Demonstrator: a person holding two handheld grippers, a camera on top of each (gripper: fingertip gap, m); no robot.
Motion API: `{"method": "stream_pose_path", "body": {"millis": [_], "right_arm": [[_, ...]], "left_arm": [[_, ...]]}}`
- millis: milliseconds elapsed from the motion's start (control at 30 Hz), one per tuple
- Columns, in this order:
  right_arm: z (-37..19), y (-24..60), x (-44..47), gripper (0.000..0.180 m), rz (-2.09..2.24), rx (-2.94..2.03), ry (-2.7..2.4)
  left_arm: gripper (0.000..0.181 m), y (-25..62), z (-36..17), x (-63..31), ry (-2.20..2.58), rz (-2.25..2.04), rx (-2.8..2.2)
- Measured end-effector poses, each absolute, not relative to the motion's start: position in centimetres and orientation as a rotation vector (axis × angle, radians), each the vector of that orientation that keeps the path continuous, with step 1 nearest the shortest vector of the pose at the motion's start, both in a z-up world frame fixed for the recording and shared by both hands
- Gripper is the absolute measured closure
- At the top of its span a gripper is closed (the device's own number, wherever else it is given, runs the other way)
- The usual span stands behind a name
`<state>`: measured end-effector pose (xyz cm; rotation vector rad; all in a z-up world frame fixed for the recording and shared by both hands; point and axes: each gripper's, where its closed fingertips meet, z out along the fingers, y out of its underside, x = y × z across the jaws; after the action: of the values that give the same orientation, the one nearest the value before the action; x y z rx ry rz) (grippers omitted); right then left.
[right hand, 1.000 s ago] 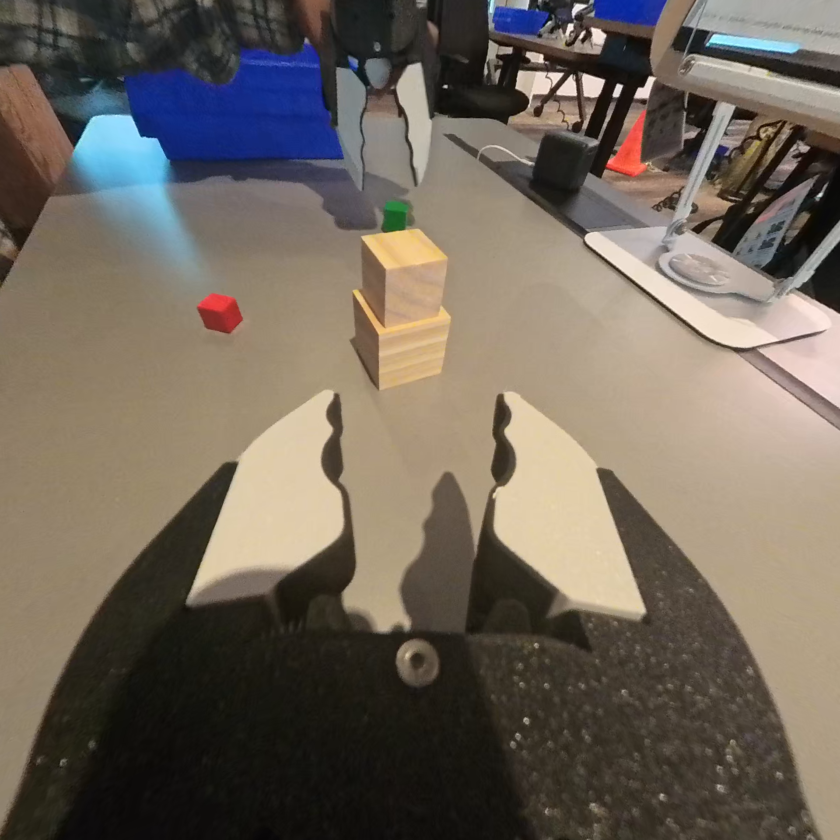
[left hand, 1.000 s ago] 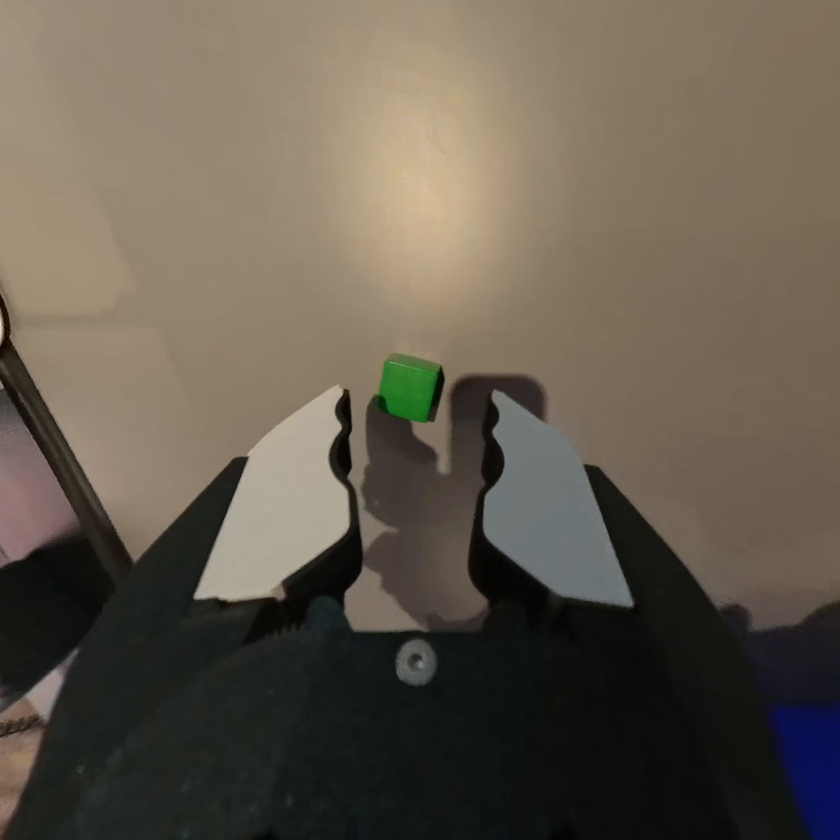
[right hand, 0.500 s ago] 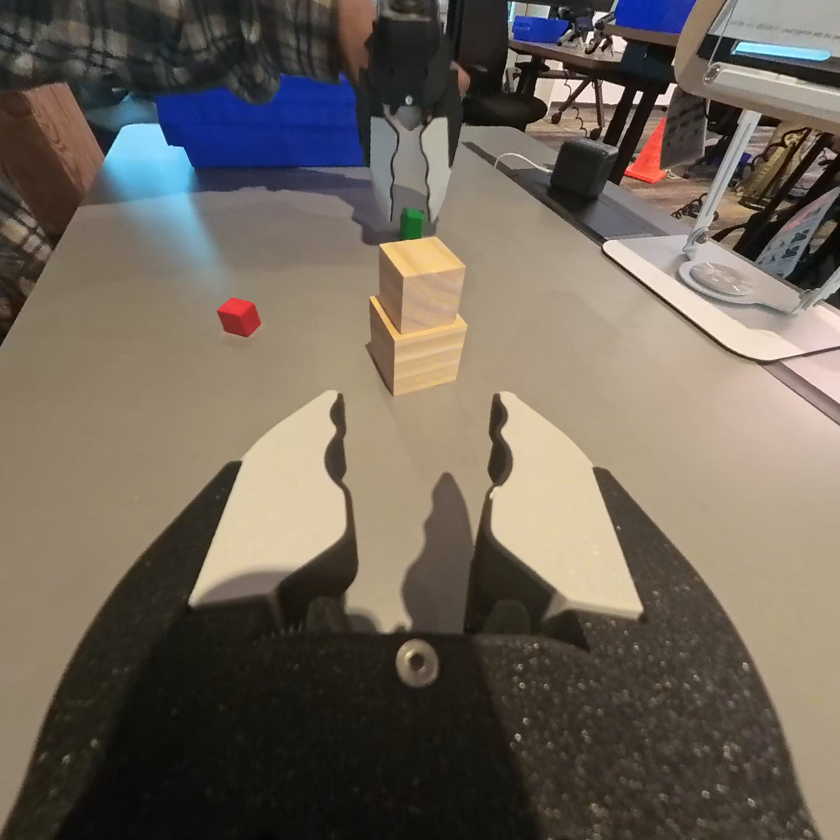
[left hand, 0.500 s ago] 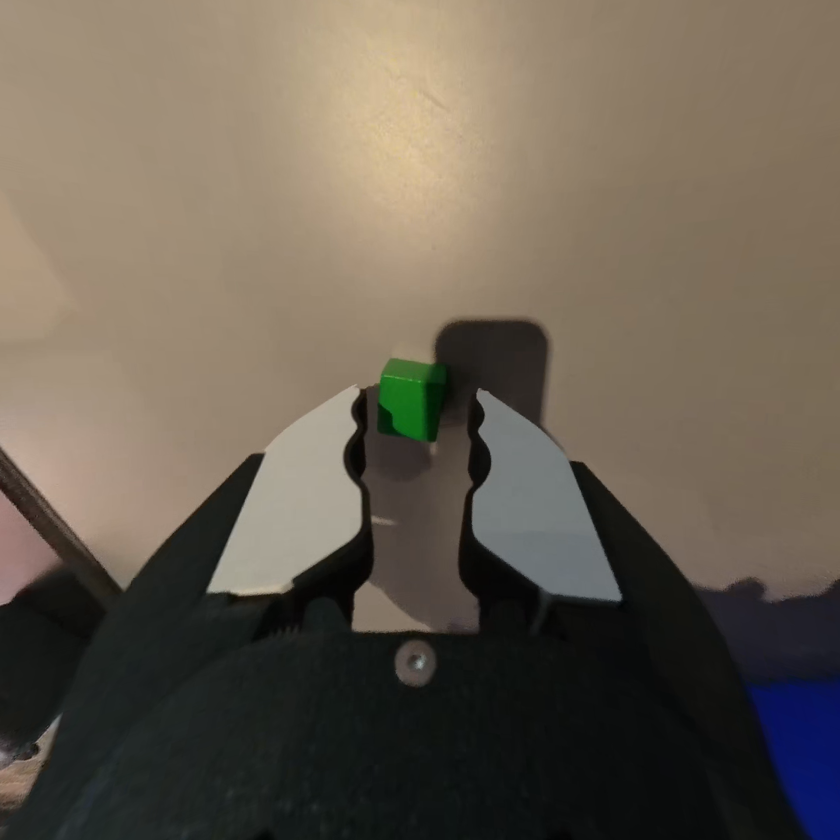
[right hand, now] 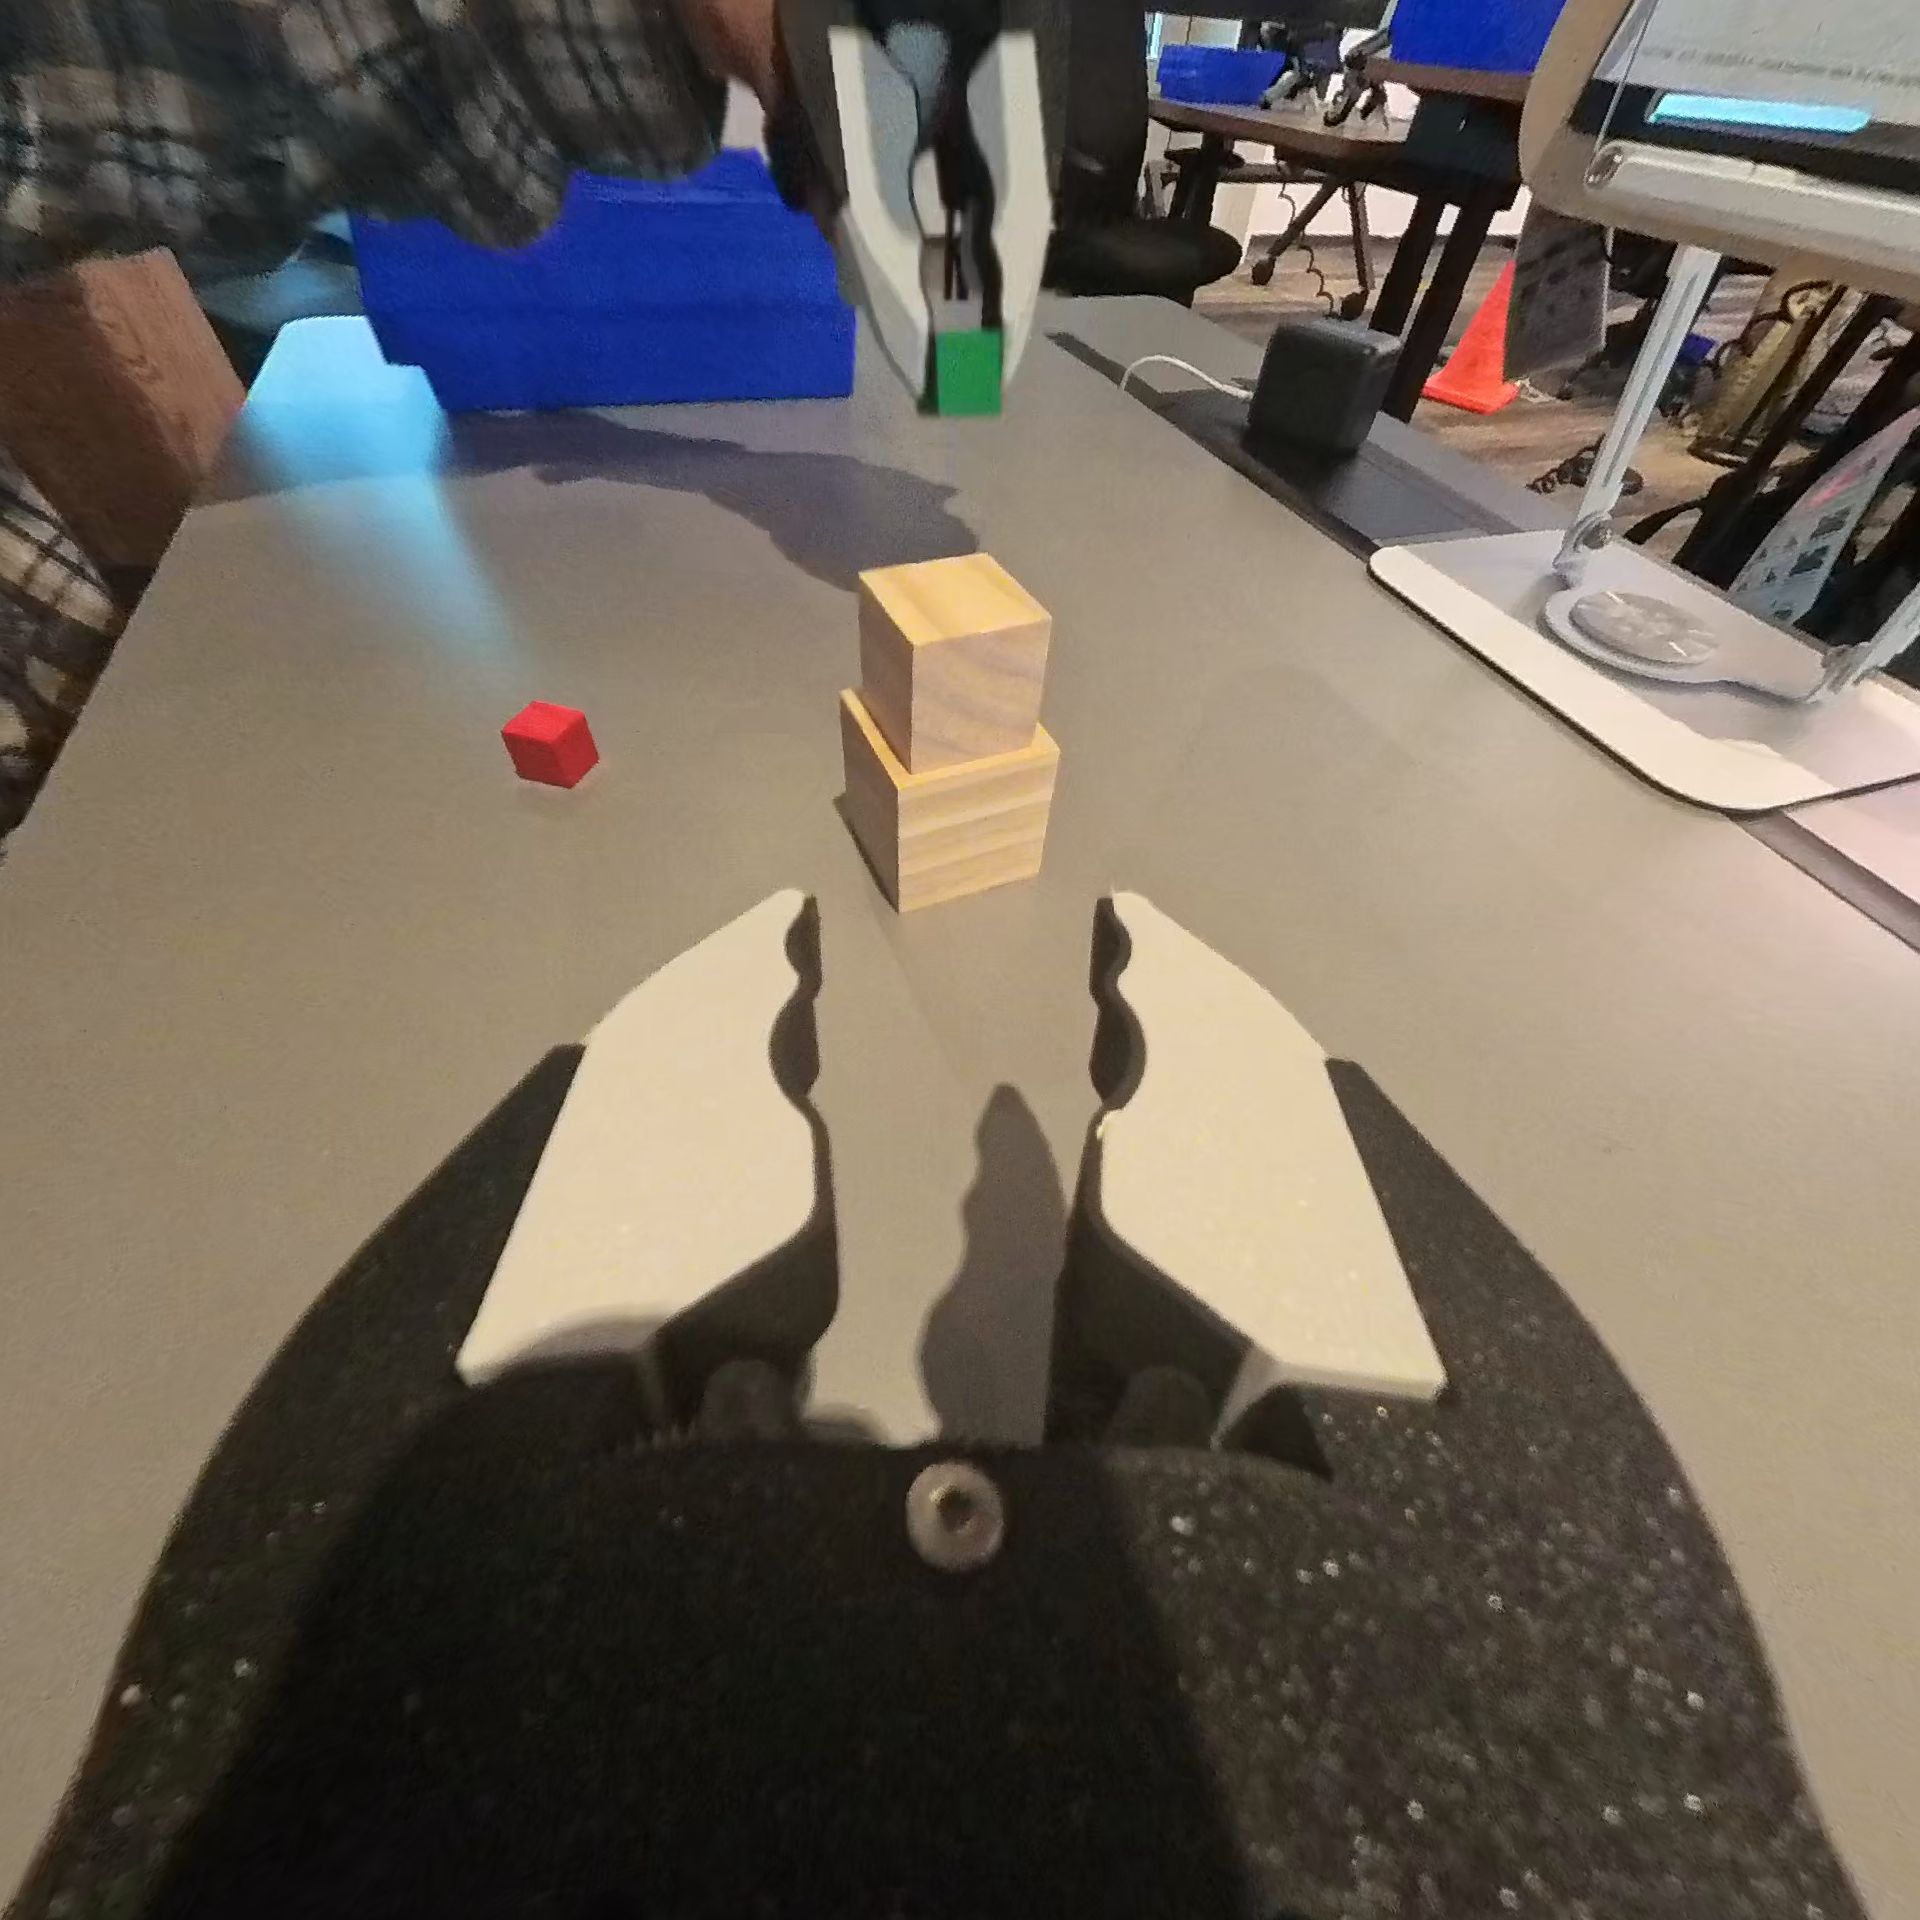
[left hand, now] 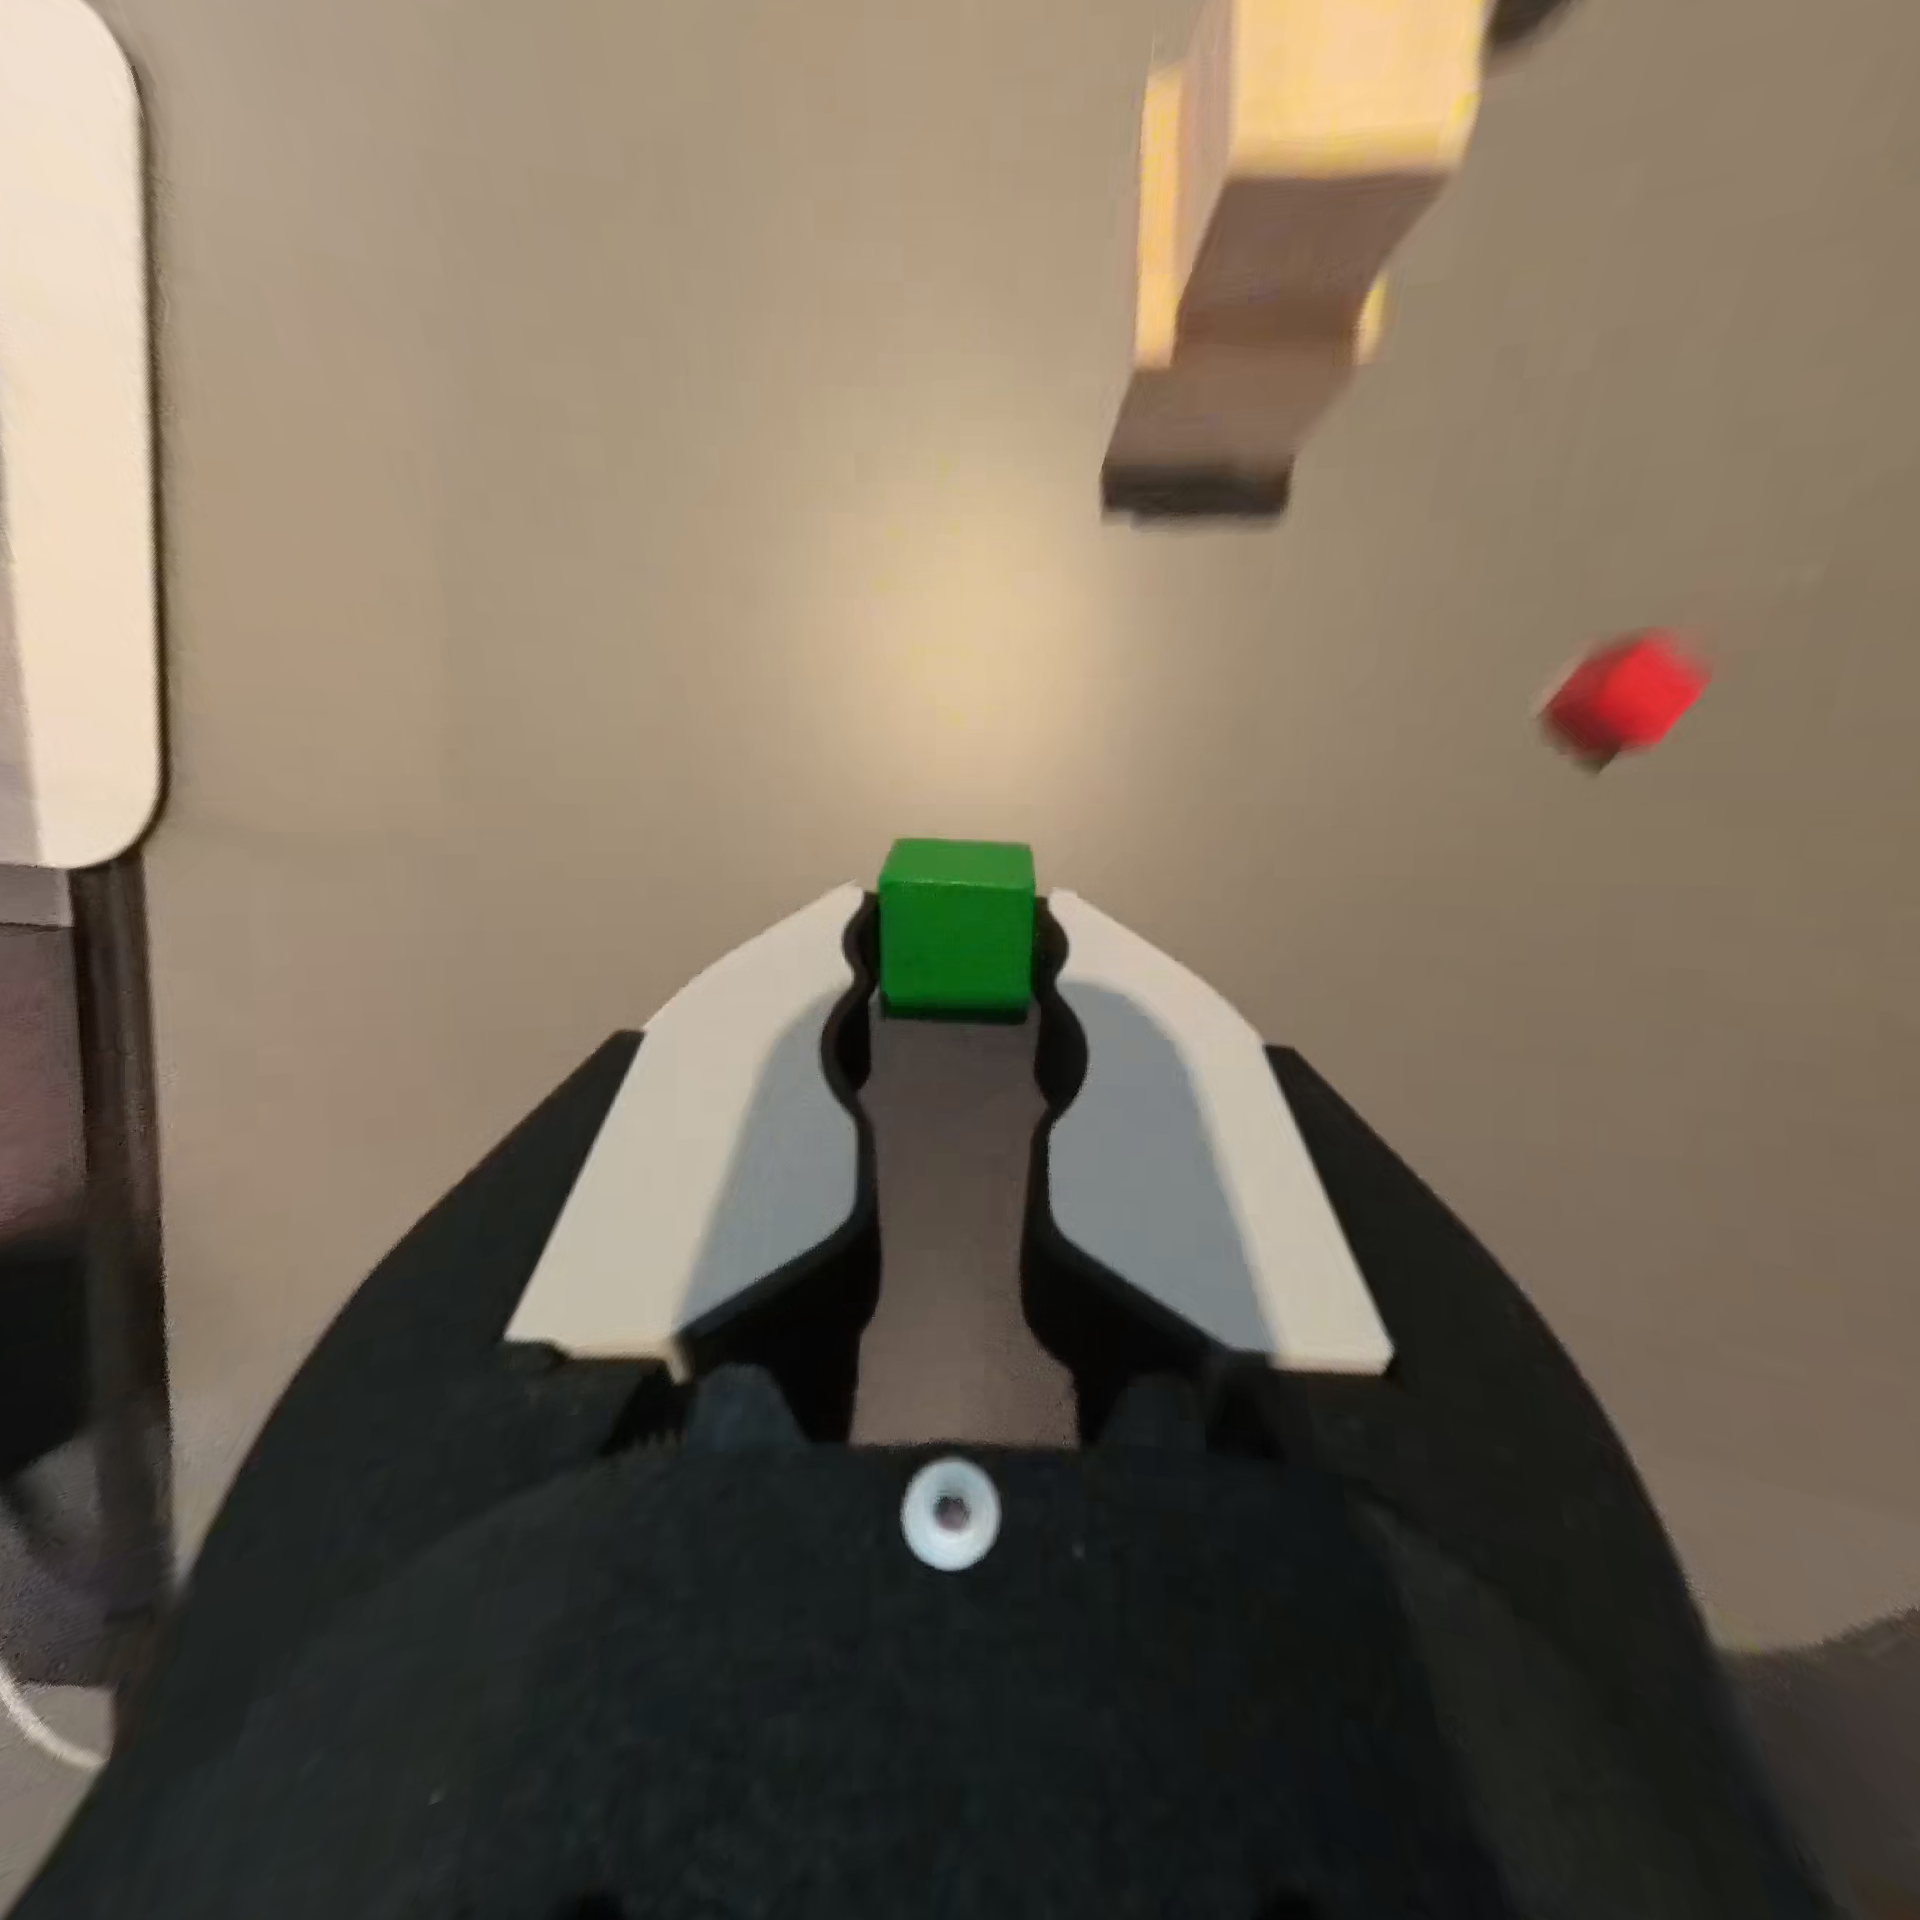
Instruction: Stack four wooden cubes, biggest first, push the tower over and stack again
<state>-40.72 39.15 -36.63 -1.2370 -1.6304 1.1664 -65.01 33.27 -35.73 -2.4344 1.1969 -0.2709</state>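
My left gripper (left hand: 956, 914) is shut on the small green cube (left hand: 954, 940) and holds it in the air above the grey table (right hand: 416, 1039); the right wrist view shows the left gripper (right hand: 961, 358) with the green cube (right hand: 966, 372) beyond the stack. A medium plain wooden cube (right hand: 954, 657) sits on a larger plain wooden cube (right hand: 951, 816) in mid table; the stack shows blurred in the left wrist view (left hand: 1288, 239). A small red cube (right hand: 551, 742) lies alone left of the stack, also seen in the left wrist view (left hand: 1626, 696). My right gripper (right hand: 954, 914) is open and empty, just short of the stack.
A blue bin (right hand: 613, 301) stands at the table's far end. A white lamp base (right hand: 1652, 665) and a black box (right hand: 1322, 387) with a cable lie along the right side. A person's plaid sleeve (right hand: 260, 125) is at the far left.
My left gripper closed on the green cube and lifted it off the table, swinging so the stack and red cube come into its view. My right gripper stayed open and barely moved.
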Motion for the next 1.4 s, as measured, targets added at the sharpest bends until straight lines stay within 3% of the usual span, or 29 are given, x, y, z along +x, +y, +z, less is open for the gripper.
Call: {"method": "stream_pose_path", "body": {"millis": [233,467,1400], "right_arm": [[-37.1,39.1,-40.7,0.131,1.165,-1.274,-1.641],[-37.3,39.0,-40.6,0.133,1.171,-1.291,-1.647],[-36.9,38.4,-40.5,0.138,1.193,-1.267,-1.668]], "left_arm": [[0.153,34.3,-31.1,-56.0,1.088,-0.237,-2.533],[0.153,36.0,-31.8,-51.3,1.055,-0.205,-2.615],[0.153,36.6,-35.6,-50.6,1.248,-0.111,-2.682]]}}
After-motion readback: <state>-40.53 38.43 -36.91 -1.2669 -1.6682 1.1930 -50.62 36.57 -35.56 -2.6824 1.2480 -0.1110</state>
